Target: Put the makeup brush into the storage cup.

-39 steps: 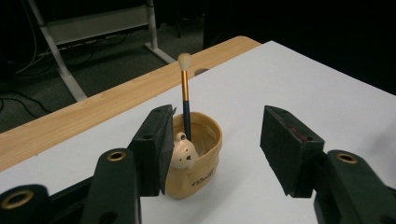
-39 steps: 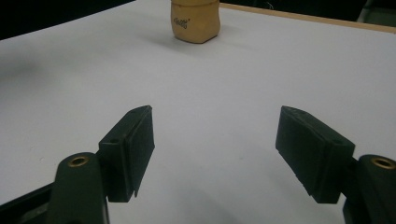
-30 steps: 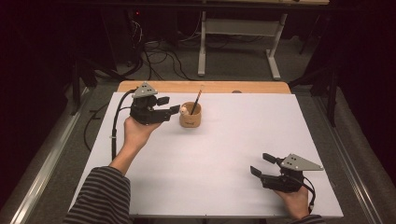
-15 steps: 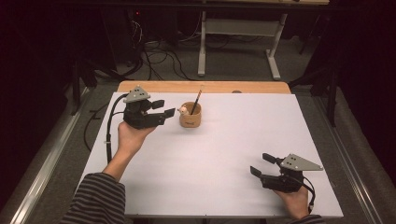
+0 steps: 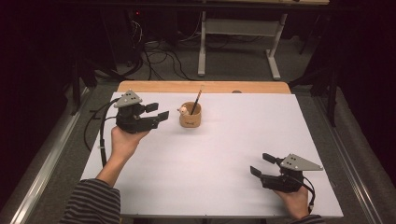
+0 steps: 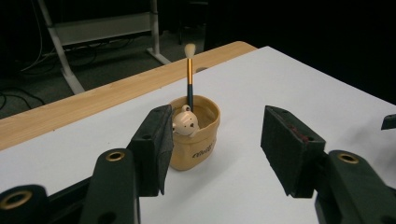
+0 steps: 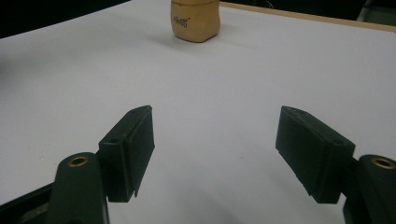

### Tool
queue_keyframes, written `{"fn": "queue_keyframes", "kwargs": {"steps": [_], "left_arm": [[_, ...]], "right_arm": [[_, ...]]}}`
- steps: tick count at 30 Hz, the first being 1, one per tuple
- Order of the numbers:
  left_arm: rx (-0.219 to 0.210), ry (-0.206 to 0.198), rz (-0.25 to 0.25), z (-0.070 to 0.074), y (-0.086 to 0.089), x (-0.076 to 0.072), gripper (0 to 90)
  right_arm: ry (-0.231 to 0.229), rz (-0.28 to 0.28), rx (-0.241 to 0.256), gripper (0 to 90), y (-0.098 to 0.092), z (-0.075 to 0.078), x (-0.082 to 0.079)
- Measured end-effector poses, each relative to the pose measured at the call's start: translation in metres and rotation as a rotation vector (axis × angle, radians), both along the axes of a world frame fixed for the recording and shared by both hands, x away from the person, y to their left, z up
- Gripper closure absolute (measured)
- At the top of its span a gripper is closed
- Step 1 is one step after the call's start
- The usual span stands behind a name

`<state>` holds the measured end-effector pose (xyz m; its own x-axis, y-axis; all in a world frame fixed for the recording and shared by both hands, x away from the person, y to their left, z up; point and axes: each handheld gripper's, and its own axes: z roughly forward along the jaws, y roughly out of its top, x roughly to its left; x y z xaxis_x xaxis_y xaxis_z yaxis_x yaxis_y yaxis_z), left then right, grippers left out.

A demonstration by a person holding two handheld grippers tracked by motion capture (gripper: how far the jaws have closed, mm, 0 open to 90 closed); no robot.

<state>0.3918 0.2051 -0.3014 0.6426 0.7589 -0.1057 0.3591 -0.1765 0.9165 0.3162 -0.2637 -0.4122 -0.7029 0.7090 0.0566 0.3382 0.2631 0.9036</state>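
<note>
So the left gripper (image 5: 158,112) hovers just beside the cup (image 5: 190,115) at the table's (image 5: 224,140) far edge, jaws spread wide, empty. Looks like the approach step; next it needs to close in on the brush (image 6: 189,70). Right gripper (image 5: 259,165) sits open, well apart.

White table top (image 5: 224,154), cables (image 5: 159,56) beyond

Dim room — light falls mainly on the white-topped desk (image 5: 219,158) with its light wood far edge (image 5: 201,87). Grey carpet floor (image 5: 233,70) behind it, a tangle of black cables (image 5: 154,58), and a white metal-framed stand (image 5: 238,37) — the rest dark.
</note>
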Motion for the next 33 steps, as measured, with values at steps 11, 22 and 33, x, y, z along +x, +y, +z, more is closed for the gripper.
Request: {"fn": "queue_keyframes", "kwargs": {"steps": [11, 22, 33], "left_arm": [[-0.005, -0.003, 0.008, -0.005, 0.010, -0.013, 44.0], [-0.031, 0.004, 0.016, -0.011, 0.018, -0.022, 43.8], [-0.048, 0.008, 0.023, -0.016, 0.026, -0.031, 43.8]], "right_arm": [[0.000, -0.001, 0.000, 29.7, 0.000, 0.000, 0.000], [0.003, -0.003, -0.001, 29.7, 0.000, 0.000, 0.000], [0.007, -0.004, 0.002, 29.7, 0.000, 0.000, 0.000]]}}
